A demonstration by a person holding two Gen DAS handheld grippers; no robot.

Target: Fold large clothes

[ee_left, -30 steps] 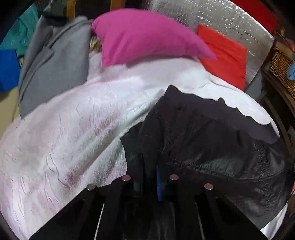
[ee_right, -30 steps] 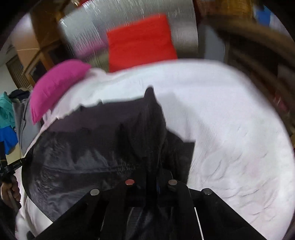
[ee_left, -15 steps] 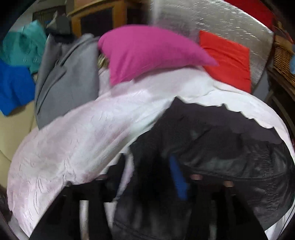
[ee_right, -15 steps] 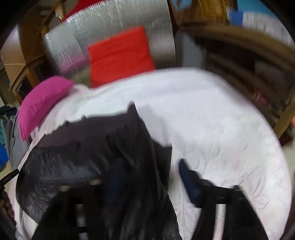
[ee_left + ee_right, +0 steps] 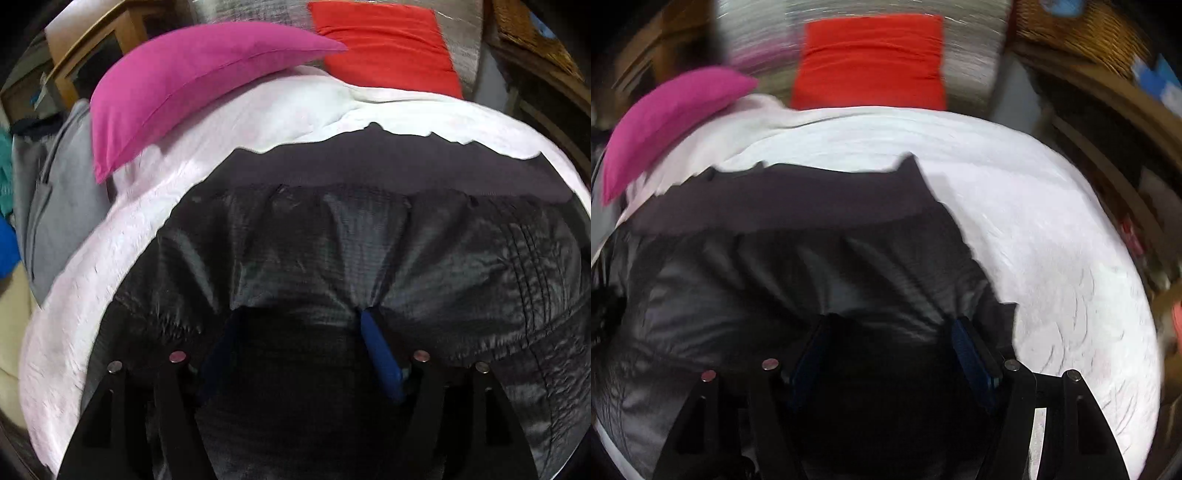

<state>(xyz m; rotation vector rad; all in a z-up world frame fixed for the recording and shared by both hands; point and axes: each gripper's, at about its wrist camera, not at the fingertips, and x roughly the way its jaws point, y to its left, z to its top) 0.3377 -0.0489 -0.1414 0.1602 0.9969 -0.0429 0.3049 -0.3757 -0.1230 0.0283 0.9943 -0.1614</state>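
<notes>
A large shiny black jacket (image 5: 369, 240) lies spread on the white bedspread (image 5: 110, 236), with a matte dark hem band along its far edge. It also fills the lower left of the right wrist view (image 5: 768, 266). My left gripper (image 5: 299, 317) is open, its blue-padded fingers (image 5: 380, 354) wide apart just over the jacket's near part. My right gripper (image 5: 890, 325) is open too, its fingers (image 5: 971, 354) spread over the jacket near its right edge. Neither holds cloth.
A pink pillow (image 5: 192, 77) and a red cushion (image 5: 388, 44) lie at the head of the bed, against a silver panel. Grey clothing (image 5: 62, 206) hangs at the left. Wooden furniture and a wicker basket (image 5: 1082, 33) stand to the right. White bedspread (image 5: 1052, 258) lies right of the jacket.
Both grippers were shut on bunched jacket fabric a second ago; both have opened and let it go. The jacket now lies spread flatter and wider across the bed.
</notes>
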